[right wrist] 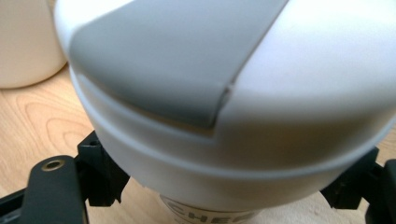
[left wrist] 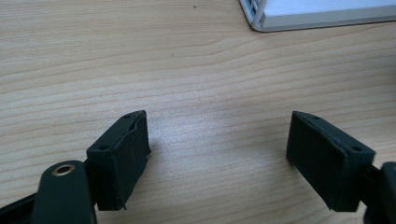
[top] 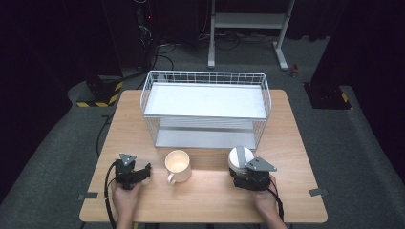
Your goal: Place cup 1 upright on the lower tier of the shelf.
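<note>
The right tool (top: 244,172) clasps a white lidded cup (top: 239,159) standing on the bench (top: 210,200), at its near right, just in front of the wire basket (top: 206,107). The left tool (top: 138,172) rests wide and bare, left of the cream mug (top: 178,165).

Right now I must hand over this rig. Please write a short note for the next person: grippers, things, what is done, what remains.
Left gripper: open, nothing between the jaws, low over the table.
Right gripper: jaws around the white lidded cup, which stands on the table in front of the wire rack; a firm grip cannot be confirmed.
Cream mug: upright between the grippers, untouched.
Done: the right gripper has reached the cup.
Left: lifting it; the rack shelves hold nothing yet.
</note>
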A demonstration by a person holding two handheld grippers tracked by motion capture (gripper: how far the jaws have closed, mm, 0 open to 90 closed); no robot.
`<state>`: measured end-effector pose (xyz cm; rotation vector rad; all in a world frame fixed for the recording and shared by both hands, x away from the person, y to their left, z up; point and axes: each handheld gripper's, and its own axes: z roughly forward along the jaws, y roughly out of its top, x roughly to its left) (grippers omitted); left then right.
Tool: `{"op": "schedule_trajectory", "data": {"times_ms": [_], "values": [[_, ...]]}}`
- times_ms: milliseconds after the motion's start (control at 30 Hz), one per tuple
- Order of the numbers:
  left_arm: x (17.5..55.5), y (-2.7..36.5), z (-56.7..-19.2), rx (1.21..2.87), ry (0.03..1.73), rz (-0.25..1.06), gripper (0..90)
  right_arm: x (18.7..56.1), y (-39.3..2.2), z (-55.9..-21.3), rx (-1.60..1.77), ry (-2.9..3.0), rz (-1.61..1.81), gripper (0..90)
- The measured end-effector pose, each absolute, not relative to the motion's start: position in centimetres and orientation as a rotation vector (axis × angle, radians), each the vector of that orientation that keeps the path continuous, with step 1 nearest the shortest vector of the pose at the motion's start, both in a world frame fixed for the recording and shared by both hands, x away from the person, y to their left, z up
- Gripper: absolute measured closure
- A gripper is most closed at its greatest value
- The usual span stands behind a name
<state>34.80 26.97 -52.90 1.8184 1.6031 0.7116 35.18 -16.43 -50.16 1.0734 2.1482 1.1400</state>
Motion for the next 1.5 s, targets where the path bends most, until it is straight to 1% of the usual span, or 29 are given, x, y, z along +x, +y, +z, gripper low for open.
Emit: {"op": "schedule_trajectory", "data": {"times_ms": [733,1133,1367,1500], "values": [[34.8,27.0,-52.9,1.829,1.6,0.716,22.0,38.0,-15.8,-48.7,1.101,2.11,1.156,18.7],[34.8,27.0,-52.9,1.828,1.601,0.718,21.9,40.2,-15.0,-47.7,1.128,2.096,1.156,18.7],[34.8,27.0,-52.9,1.824,1.602,0.719,21.9,41.7,-14.8,-48.0,1.206,2.086,1.152,18.7],[34.8,27.0,-52.9,1.828,1.601,0.719,22.0,42.4,-14.6,-48.2,1.192,2.09,1.135,18.7]]}}
